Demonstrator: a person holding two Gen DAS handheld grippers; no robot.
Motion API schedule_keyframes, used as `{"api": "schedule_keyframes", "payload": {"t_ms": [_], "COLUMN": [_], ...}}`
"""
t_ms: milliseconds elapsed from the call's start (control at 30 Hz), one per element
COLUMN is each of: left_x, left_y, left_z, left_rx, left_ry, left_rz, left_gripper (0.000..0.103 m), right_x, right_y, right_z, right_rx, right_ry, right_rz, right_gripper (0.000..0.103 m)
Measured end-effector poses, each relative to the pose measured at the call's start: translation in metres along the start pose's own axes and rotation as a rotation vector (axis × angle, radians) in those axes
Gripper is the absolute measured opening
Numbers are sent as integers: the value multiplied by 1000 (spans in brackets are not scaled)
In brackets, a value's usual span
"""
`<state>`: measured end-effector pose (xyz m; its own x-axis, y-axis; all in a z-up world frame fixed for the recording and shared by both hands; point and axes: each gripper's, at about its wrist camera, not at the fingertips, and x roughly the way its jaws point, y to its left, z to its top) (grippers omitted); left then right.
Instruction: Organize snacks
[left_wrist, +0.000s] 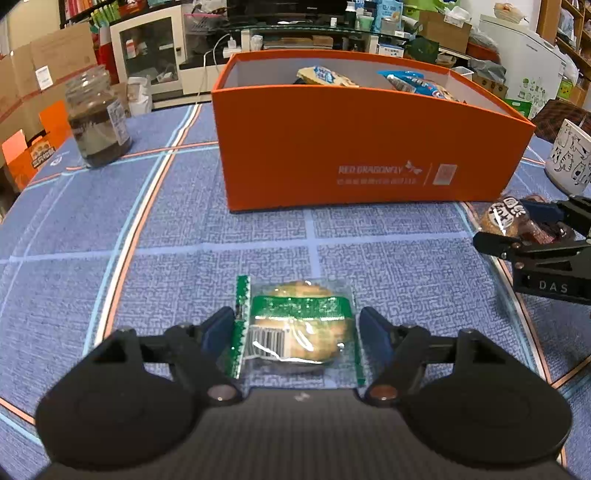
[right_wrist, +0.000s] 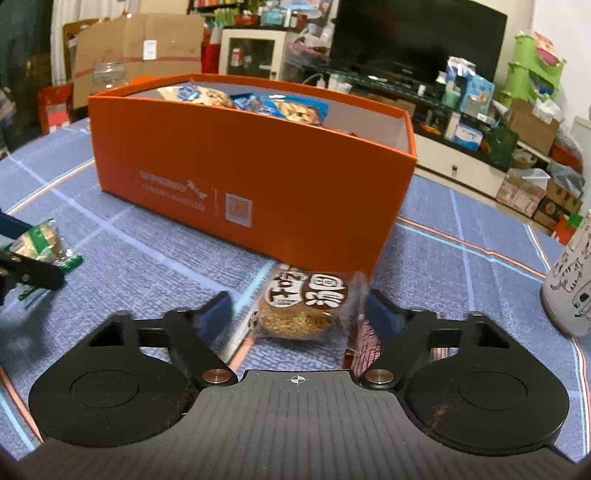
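Observation:
A round cake in a clear and green wrapper (left_wrist: 299, 332) lies flat on the blue cloth between the fingers of my left gripper (left_wrist: 297, 328). The pads stand at the wrapper's side edges without squeezing it, so that gripper is open. My right gripper (right_wrist: 299, 314) is open around a brown-labelled round cake (right_wrist: 303, 310) lying just in front of the orange box (right_wrist: 240, 166); a gap shows on its left side. The box (left_wrist: 369, 147) holds several blue snack packets. The left wrist view shows the right gripper (left_wrist: 521, 225) at its right edge.
A glass jar with a dark filling (left_wrist: 98, 118) stands on the table at the far left. A white mug with cat drawings (right_wrist: 570, 288) stands at the right. Beyond the table are cardboard boxes, shelves, a cabinet and a television.

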<state>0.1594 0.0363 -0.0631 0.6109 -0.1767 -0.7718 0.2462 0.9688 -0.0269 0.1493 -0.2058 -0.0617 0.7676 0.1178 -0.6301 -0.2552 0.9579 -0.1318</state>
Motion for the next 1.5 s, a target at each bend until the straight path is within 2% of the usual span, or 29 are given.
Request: {"api": "schedule_keyframes", "payload": {"t_ms": [33,67,133,233,433,500,567,667,733,800,900,967,1033,1100,1167,1233,1333,1500], "left_x": [0,-1,-3,-7,-40,-47,-50,-41,-27,-8,22,42,56,60,59,57,45,-12], "left_y": [1,1,1,2,7,11,12,13,14,11,13,16,19,23,20,18,17,16], "left_z": [0,-1,-1,-1,22,40,68,115,144,168,187,192,190,184,183,182,182,168], "left_rx": [2,6,21,18,-22,-42,-53,-87,-109,-113,-119,-118,-112,-109,-90,-85,-89,-127], "left_ry": [-3,-7,-8,-8,-121,-160,-202,-242,-252,-248,-219,-184,-159,-175,-190,-196,-226,-320], "left_rz": [0,0,-7,-10,-59,-64,-43,-56,-77,-60,-23,9,29,33,36,39,44,14], "left_gripper": [71,64,60,59,59,59,59,59,59,59,59,60,65,73,76,77,78,80], "right_x": [-2,-5,-11,-15,-46,-57,-61,-47,-28,-4,25,40,49,55,57,59,52,-8], "right_y": [2,4,6,13,12,4,-4,-17,-30,-40,-52,-55,-56,-55,-54,-55,-60,-64], "right_z": [1,3,5,5,23,41,65,97,109,116,119,119,118,120,121,121,124,131], "right_rx": [-3,-5,28,16,65,98,109,127,176,219,281,295,286,277,266,263,285,301], "right_ry": [-4,-10,-6,1,-85,-142,-204,-254,-262,-238,-205,-186,-182,-173,-170,-166,-179,-310], "right_rz": [6,22,86,113,182,189,159,114,90,72,64,64,63,64,66,61,72,87], "right_gripper": [46,41,40,40,40,40,40,40,40,40,40,41,43,45,46,52,59,73]}}
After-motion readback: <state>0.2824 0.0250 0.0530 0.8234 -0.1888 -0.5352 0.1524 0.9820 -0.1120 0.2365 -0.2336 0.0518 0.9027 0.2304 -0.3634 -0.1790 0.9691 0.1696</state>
